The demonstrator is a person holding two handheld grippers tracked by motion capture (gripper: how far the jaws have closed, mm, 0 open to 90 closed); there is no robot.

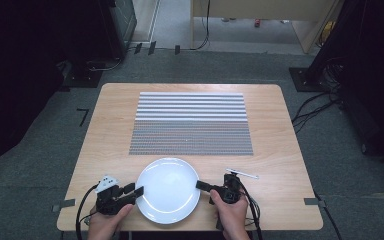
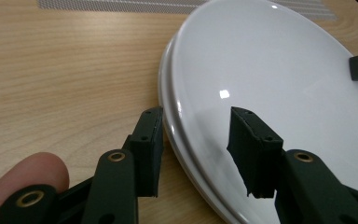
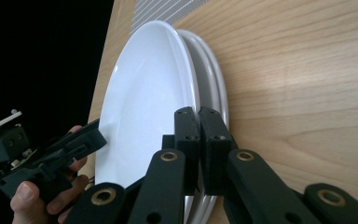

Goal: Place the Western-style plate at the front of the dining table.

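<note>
No readable text, label, brand, number or sign appears anywhere in these views. The round white glazed plate [image 1: 168,190] is plain, the pale wooden table top [image 1: 110,130] is unmarked, and the grey striped woven placemat [image 1: 191,123] carries only its stripe pattern. The black plastic jaws of both grippers bear only small screw holes and brass-coloured rivets, with no lettering.

The slim white item [image 1: 242,173] right of the plates [image 1: 167,190] is too small to identify; the lower plate is mostly hidden.
</note>
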